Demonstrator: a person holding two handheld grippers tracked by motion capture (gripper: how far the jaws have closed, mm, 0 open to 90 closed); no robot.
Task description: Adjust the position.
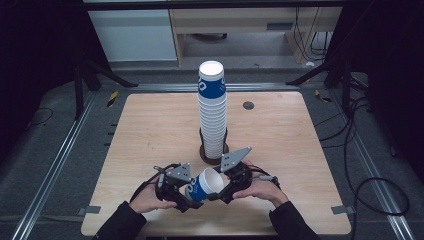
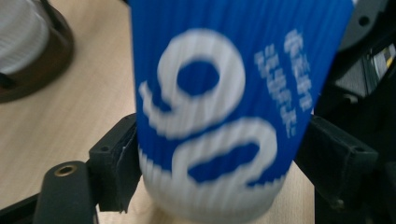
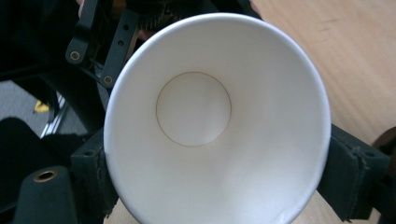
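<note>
Both grippers have their jaws clamped on the same blue-and-white ribbed paper cup [image 1: 205,184]: left gripper [image 1: 186,199] near its base, right gripper [image 1: 223,186] at the rim. It's tipped sideways just in front of the tall stack of matching cups [image 1: 213,112] on the wooden surface [image 1: 150,130].

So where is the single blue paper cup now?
In the high view, the blue paper cup lies tilted between both hand-held grippers, near the table's front edge, before the cup stack.

Blue paper cup [image 2: 224,107]: large white "90" on ribbed wall; small white print beside it, blurred, unreadable.
</note>
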